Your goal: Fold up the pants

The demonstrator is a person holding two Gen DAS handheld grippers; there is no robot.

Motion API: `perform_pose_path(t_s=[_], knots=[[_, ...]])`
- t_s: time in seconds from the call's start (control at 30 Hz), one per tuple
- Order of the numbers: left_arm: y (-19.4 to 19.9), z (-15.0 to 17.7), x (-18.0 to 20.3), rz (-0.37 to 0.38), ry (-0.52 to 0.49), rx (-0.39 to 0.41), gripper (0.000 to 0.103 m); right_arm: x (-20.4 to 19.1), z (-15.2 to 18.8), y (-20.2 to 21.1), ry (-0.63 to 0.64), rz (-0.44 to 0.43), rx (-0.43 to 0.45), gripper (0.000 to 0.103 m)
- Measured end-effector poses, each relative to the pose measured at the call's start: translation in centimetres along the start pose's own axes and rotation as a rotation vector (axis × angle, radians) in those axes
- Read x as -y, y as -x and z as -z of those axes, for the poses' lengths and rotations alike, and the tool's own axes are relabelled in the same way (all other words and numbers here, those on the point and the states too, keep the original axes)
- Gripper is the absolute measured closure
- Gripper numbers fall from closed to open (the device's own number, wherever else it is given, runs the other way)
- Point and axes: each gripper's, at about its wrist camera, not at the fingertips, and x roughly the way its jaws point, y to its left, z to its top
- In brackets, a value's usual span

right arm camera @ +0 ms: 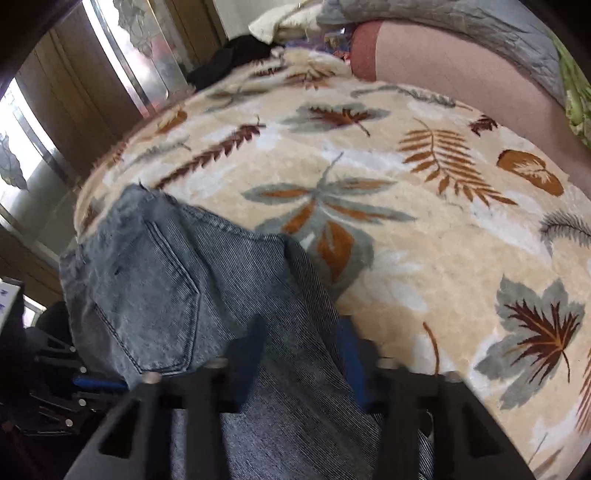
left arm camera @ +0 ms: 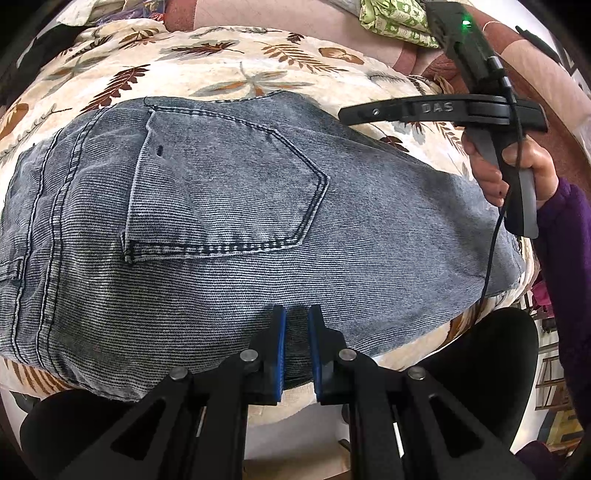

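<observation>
Grey-blue denim pants point(left arm camera: 229, 229) lie folded on a leaf-print blanket point(left arm camera: 229, 62), back pocket point(left arm camera: 229, 192) facing up. My left gripper point(left arm camera: 296, 314) sits at the pants' near edge, its blue-padded jaws a small gap apart with denim between them. My right gripper shows in the left wrist view point(left arm camera: 443, 110), held in a hand above the pants' right end. In the right wrist view my right gripper point(right arm camera: 303, 332) is open wide, with the pants point(right arm camera: 207, 280) running between its blurred fingers.
The blanket point(right arm camera: 424, 221) covers a bed. A pink cushion point(right arm camera: 461, 77) and green cloth point(left arm camera: 395, 22) lie at the back. A black chair point(left arm camera: 491, 369) stands at the bed's near edge. Wooden cupboards with glass panes point(right arm camera: 74, 92) stand to the left.
</observation>
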Motion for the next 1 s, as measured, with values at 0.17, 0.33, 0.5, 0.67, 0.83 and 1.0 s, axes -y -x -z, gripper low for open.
perform_pose_path(t_s=[0.17, 0.33, 0.5, 0.67, 0.83, 1.0], knots=[[-0.1, 0.0, 0.1, -0.001, -0.003, 0.001, 0.092, 0.1, -0.1, -1.6, 0.028, -0.006, -0.061, 0.067], [-0.2, -0.1, 0.0, 0.003, 0.002, -0.004, 0.092, 0.4, -0.2, -2.6, 0.034, -0.059, -0.108, 0.069], [-0.2, -0.3, -0.1, 0.006, 0.011, -0.012, 0.092, -0.6, -0.2, -2.4, 0.086, -0.023, -0.118, 0.099], [0.7, -1.2, 0.5, -0.026, 0.005, 0.004, 0.091, -1.1, -0.9, -0.1, 0.107, 0.069, -0.020, 0.102], [0.1, -1.4, 1.4, -0.066, -0.021, 0.007, 0.065, -1.2, -1.1, -2.2, 0.083, 0.126, -0.032, 0.102], [0.0, -0.8, 2.6, -0.116, -0.056, -0.003, 0.063, -0.5, -0.8, -3.3, -0.025, 0.143, -0.015, 0.100]])
